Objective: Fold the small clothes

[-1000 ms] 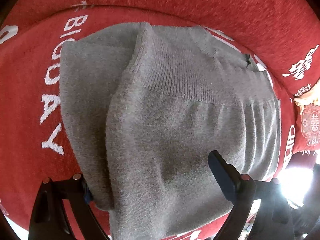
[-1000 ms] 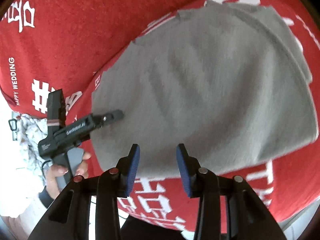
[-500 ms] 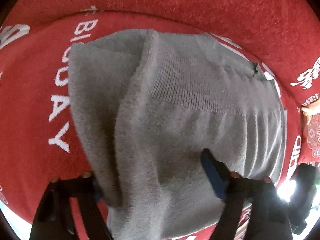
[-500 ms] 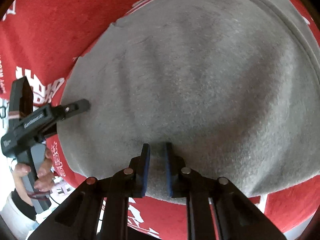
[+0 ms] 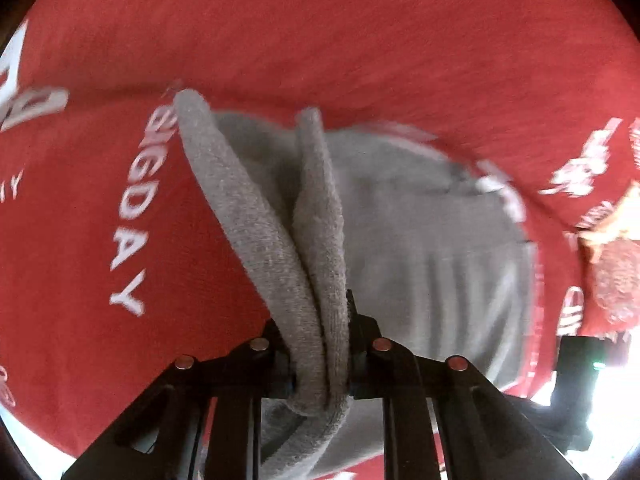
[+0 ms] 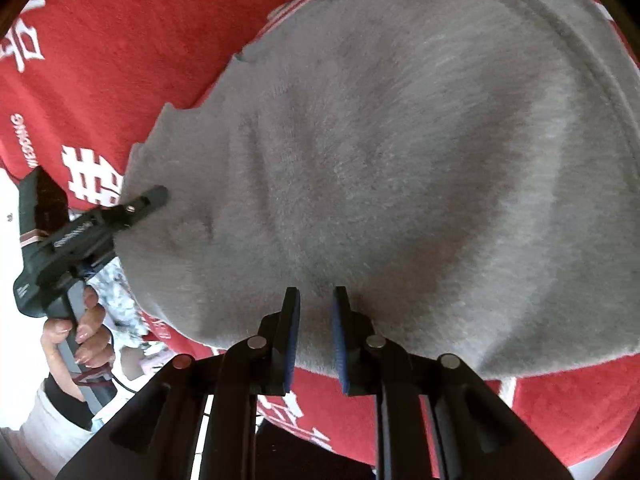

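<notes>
left hand-held gripper (image 5: 320, 344): jaws were closing, pinching a bunched edge of the grey sweater (image 5: 432, 248), lifted off the cloth.
right hand-held gripper (image 6: 314, 320): jaws narrow and opening a little, tips at the sweater's near edge, not pinching it.
grey sweater: lay folded on the red cloth (image 5: 340, 40) with white letters.
hand (image 6: 78, 332): held the left gripper's handle.
</notes>
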Demonstrator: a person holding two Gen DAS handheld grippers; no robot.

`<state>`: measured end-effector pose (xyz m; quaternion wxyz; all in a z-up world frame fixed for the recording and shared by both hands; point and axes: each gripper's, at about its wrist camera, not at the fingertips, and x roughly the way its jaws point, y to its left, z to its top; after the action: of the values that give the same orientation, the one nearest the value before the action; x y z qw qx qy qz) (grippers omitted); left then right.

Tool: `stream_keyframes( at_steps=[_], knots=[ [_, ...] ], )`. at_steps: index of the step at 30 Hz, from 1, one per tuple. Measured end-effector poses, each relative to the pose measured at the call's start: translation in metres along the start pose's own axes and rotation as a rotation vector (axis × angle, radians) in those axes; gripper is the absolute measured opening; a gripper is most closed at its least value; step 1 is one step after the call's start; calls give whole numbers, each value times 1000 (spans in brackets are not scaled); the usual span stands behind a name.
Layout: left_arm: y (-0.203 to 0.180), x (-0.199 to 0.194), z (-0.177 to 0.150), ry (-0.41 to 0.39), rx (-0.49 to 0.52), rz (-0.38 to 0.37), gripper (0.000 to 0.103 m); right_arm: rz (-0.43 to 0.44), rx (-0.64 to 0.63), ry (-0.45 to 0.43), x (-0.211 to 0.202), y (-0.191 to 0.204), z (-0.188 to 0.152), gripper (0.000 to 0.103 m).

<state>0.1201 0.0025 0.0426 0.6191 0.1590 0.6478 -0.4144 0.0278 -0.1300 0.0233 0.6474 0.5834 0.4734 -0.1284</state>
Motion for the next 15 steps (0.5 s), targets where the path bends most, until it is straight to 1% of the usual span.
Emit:
stream_keyframes(
  at_steps=[4,8,9,11,13,15],
  knots=[
    [-53,-22,9,-46,72,-81,18,63,34,-44,-31,-19,2,18],
    [-116,-25,19,-63,144,-177,18,119,83,-112,-67,-46,9,18],
    [-134,-21,20,-63,169,-197,18,130,96,-130,-75,-53,10,18],
    [-166,-11,20,-56,220,-206,18,156,134,-163,-89,-73,12,18],
    [-194,9,20,-22,246,-236,18,171,182,-180,-96,-94,12,18],
    [-217,33,16,19,265,-265,11,193,238,-179,-96,-114,11,22]
  ],
)
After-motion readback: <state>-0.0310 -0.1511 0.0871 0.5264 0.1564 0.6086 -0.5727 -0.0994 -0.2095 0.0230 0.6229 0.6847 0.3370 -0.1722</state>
